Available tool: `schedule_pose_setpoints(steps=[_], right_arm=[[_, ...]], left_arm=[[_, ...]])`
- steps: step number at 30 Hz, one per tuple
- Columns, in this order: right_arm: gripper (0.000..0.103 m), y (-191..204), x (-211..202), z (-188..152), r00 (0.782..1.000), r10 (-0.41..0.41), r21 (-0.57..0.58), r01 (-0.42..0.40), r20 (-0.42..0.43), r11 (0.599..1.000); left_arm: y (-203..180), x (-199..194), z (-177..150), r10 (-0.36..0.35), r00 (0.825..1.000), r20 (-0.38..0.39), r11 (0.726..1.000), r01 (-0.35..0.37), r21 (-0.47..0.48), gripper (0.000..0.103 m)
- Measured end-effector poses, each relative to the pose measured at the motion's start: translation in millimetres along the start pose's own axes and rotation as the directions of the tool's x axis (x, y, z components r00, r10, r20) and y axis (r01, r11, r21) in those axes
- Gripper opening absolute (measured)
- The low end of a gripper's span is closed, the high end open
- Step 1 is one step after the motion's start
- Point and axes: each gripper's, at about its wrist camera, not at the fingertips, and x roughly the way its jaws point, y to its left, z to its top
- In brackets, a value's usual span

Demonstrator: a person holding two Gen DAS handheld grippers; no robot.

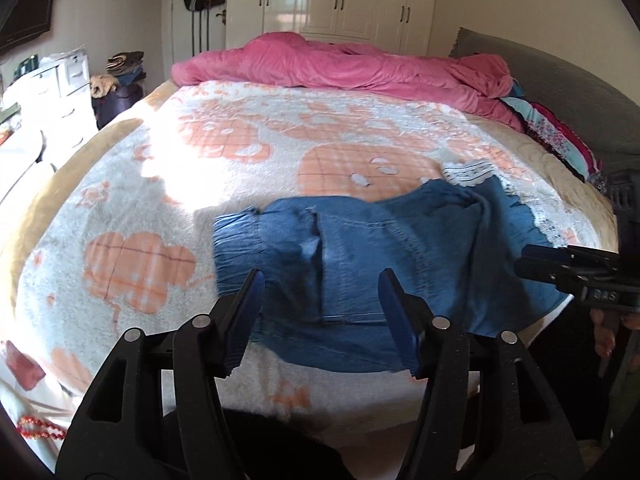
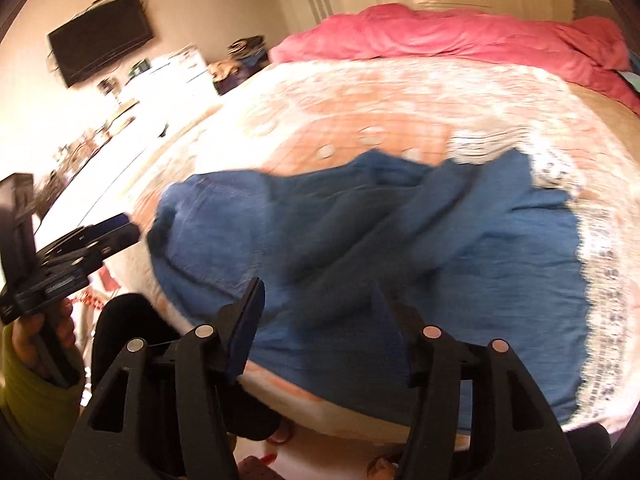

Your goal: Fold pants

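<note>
Blue denim pants (image 1: 360, 248) with white lace hems lie rumpled and partly folded on the near edge of the bed; they also show in the right wrist view (image 2: 400, 248), blurred. The elastic waistband (image 1: 236, 236) points left, the lace hems (image 1: 476, 172) right. My left gripper (image 1: 320, 320) is open and empty, just above the pants' near edge. My right gripper (image 2: 316, 324) is open and empty, over the middle of the pants. Each gripper shows in the other's view: the right (image 1: 576, 276) at the right edge, the left (image 2: 80, 248) at the left edge.
The bed (image 1: 200, 168) has a white and orange fleece blanket. A pink duvet (image 1: 340, 60) is bunched at the far side, with a grey headboard (image 1: 560, 80) at the right. A white dresser (image 1: 52, 92) and a wall TV (image 2: 100, 56) stand at the left.
</note>
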Motion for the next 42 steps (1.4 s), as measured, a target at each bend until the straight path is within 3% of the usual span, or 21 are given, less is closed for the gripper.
schedule_pose_setpoints(steps=[6,9,15,19,21,24,33,37,42], right_arm=[[0.054,-25.5,-10.5,-0.4,0.999,-0.039,0.06,0.037,0.033,0.998],[0.058,-34.1,-14.4,1.2,0.997,-0.056,0.079,0.053,0.044,0.995],[0.059,-52.4,-22.5,1.5,0.994,-0.087,0.112,0.08,0.061,0.99],[0.059,-59.7,-22.8,4.2,0.992,-0.105,0.126,0.096,0.063,0.987],[0.059,-61.5,-21.8,7.2,0.992,-0.112,0.122,0.104,0.062,0.987],[0.059,-63.0,-19.8,13.0,0.991,-0.118,0.111,0.111,0.06,0.988],[0.059,-66.2,11.3,56.1,0.984,-0.176,0.027,0.176,0.028,0.984],[0.059,-76.8,36.1,77.6,0.977,-0.212,0.009,0.213,-0.01,0.977],[0.059,-87.8,78.3,101.4,0.966,-0.246,0.009,0.248,-0.076,0.969]], left_arm=[[-35.6,13.4,0.3,-0.119,0.992,-0.046,0.992,0.121,0.04,0.051],[-50.6,23.0,-1.9,-0.208,0.975,-0.083,0.977,0.211,0.029,0.051],[-77.7,46.5,-3.1,-0.296,0.943,-0.151,0.951,0.305,0.04,0.05],[-92.4,70.5,-4.5,-0.361,0.908,-0.215,0.928,0.372,0.013,0.039],[-99.4,82.4,-3.6,-0.37,0.898,-0.237,0.923,0.384,0.013,0.029],[-104.7,102.2,0.7,-0.378,0.886,-0.268,0.921,0.39,-0.007,0.027],[-119.7,138.7,14.5,-0.42,0.872,-0.249,0.906,0.42,-0.058,0.026],[-124.0,140.4,6.1,-0.456,0.856,-0.245,0.889,0.453,-0.074,0.004],[-131.9,132.8,-1.1,-0.507,0.839,-0.198,0.858,0.513,-0.025,0.002]])
